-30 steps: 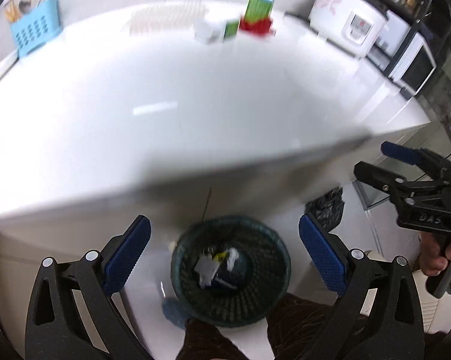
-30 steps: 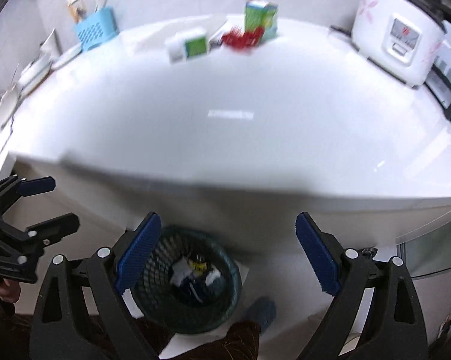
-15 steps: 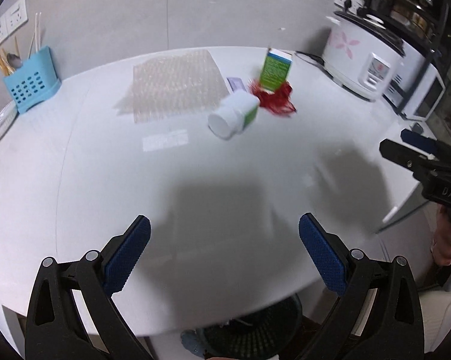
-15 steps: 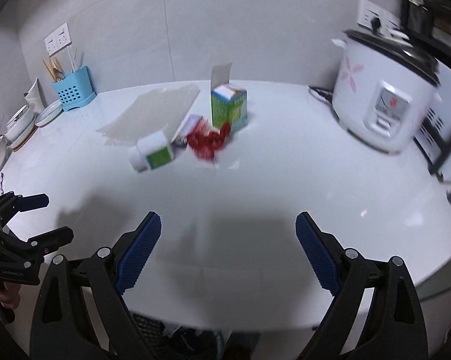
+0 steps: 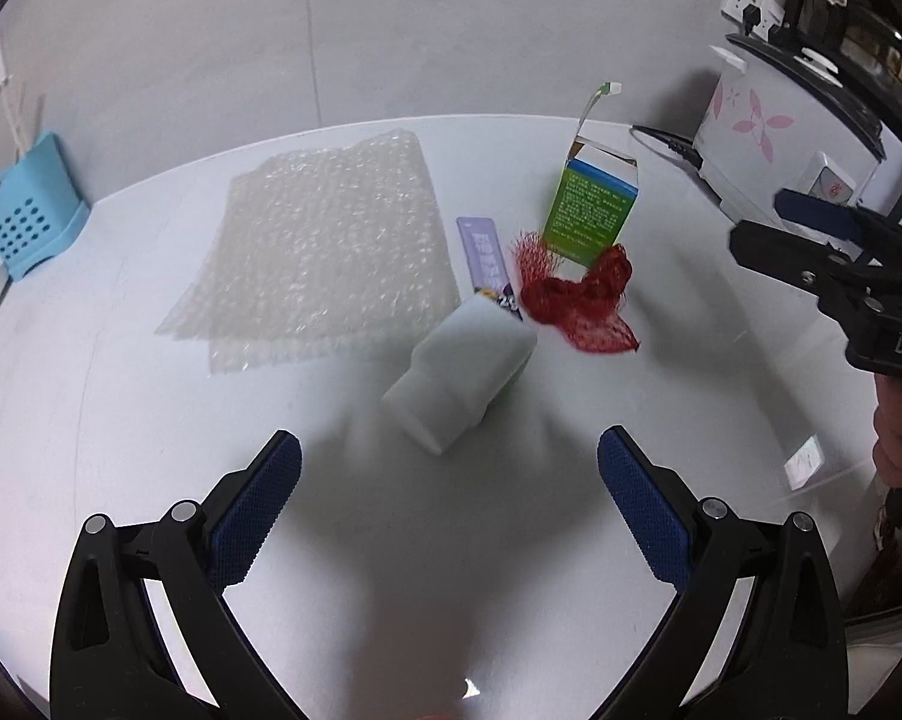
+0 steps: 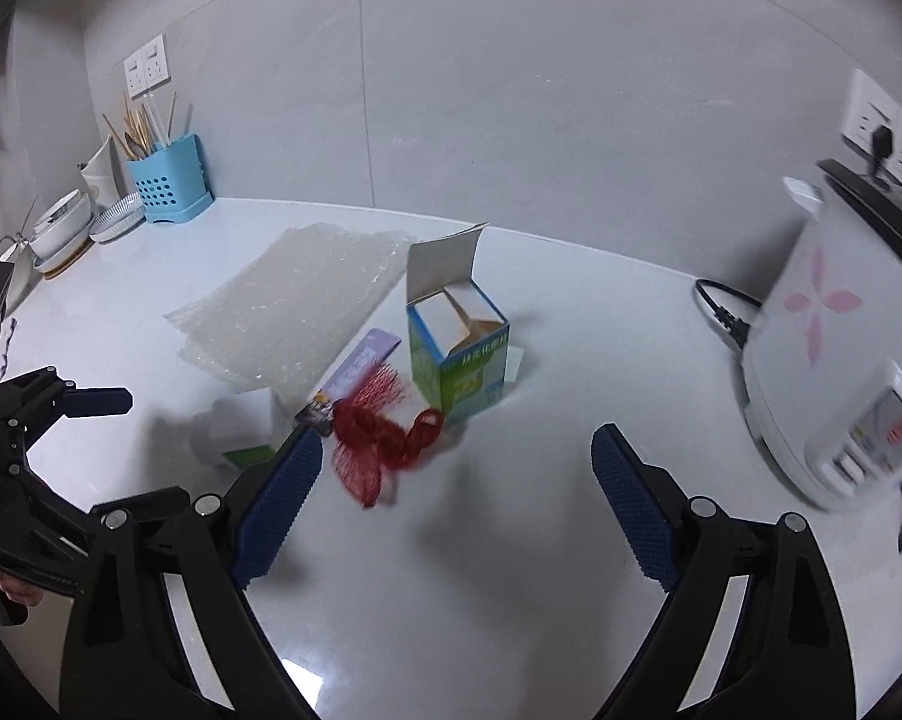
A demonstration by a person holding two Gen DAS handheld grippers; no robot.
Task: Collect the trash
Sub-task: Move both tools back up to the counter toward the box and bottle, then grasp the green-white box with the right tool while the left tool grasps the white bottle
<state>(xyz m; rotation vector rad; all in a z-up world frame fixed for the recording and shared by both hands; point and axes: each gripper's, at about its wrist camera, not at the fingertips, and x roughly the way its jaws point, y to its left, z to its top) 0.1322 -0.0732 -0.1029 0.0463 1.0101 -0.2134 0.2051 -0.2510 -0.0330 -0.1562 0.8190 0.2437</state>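
White countertop [image 5: 121, 420] under both my grippers. Left gripper [image 5: 450, 468] spread wide, empty, white bottle [image 5: 466, 369] lying just ahead between its fingers. Right gripper [image 6: 457, 468] also apart, empty; red mesh net [image 6: 385, 438] just ahead-left, open green carton [image 6: 460, 354] upright beyond it, bubble wrap [image 6: 295, 300] further left.

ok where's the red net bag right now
On the white counter, mid-frame in both views: the red net bag lies just before the green carton, right of the toppled white bottle.
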